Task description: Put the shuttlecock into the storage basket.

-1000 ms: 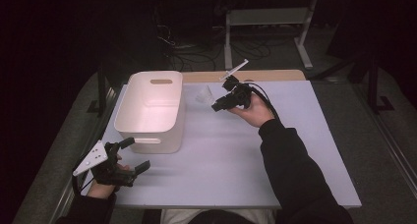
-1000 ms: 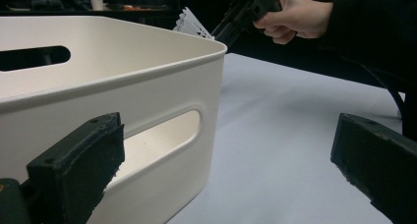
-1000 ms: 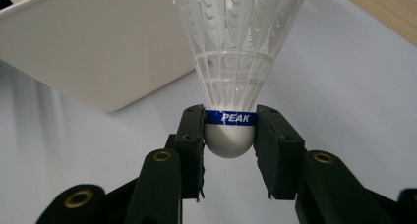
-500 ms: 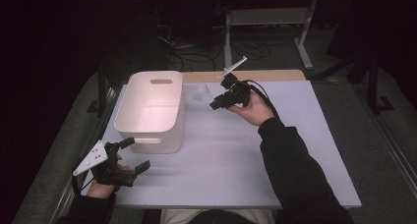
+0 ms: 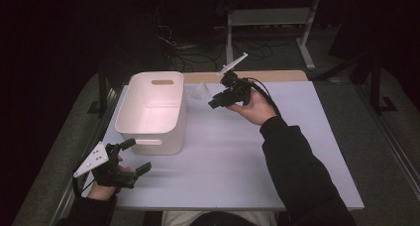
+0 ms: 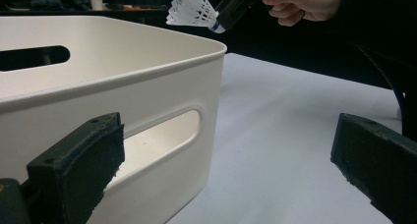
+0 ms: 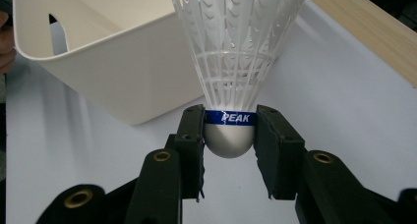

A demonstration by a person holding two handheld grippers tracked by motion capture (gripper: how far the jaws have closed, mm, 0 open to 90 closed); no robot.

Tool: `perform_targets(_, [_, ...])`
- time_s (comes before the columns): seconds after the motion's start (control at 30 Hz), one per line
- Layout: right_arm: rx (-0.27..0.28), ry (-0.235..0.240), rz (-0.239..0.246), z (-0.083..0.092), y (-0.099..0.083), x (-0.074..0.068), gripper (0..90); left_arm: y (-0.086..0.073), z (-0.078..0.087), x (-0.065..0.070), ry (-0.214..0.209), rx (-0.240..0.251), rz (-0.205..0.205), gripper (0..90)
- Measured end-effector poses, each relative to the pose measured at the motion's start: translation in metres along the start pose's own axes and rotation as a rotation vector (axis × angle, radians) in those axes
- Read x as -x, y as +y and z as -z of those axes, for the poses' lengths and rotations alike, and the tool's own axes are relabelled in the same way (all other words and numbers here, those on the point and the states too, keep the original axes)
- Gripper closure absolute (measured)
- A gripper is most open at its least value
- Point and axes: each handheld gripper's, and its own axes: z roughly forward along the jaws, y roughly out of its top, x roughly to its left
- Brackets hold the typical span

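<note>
Shuttlecock (image 7: 236, 52): white plastic lattice skirt, smooth rounded white cap showing a faint sheen, glossy blue band. Bin (image 5: 153, 109), left of centre in the high view: smooth, matt off-white plastic. Counter (image 5: 237, 156): looking matt, pale and smooth; bare light wood strip (image 5: 277, 76) running along its upper edge. Right gripper (image 7: 228, 135): wearing matt black, slightly rough pads (image 7: 273, 145).

The shuttlecock (image 7: 235, 52) has a white skirt of net pattern, a white cork and a blue band with white letters. The bin (image 5: 153, 109) is cream white. The table (image 5: 237, 156) is pale lilac-white, with a light wood strip (image 7: 364, 32) at its far edge. The gripper (image 7: 228, 135) is black.
</note>
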Motion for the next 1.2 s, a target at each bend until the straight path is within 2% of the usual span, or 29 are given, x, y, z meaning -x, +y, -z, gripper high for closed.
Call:
perform_targets(0.7, [0.019,0.008,0.056,0.009,0.019,-0.017,64.2,0.000,0.000,0.000,0.000,-0.002,-0.003,0.0])
perform_targets(0.93, [0.018,0.010,0.068,0.008,0.023,-0.021,64.2,0.000,0.000,0.000,-0.001,-0.002,-0.003,0.0])
perform_targets(0.97, [0.020,0.021,0.072,0.006,0.028,-0.025,64.2,0.000,0.000,0.000,-0.001,-0.002,-0.003,0.0])
perform_targets(1.2, [0.019,0.028,0.089,0.004,0.035,-0.032,64.2,0.000,0.000,0.000,-0.001,-0.001,-0.003,0.0])
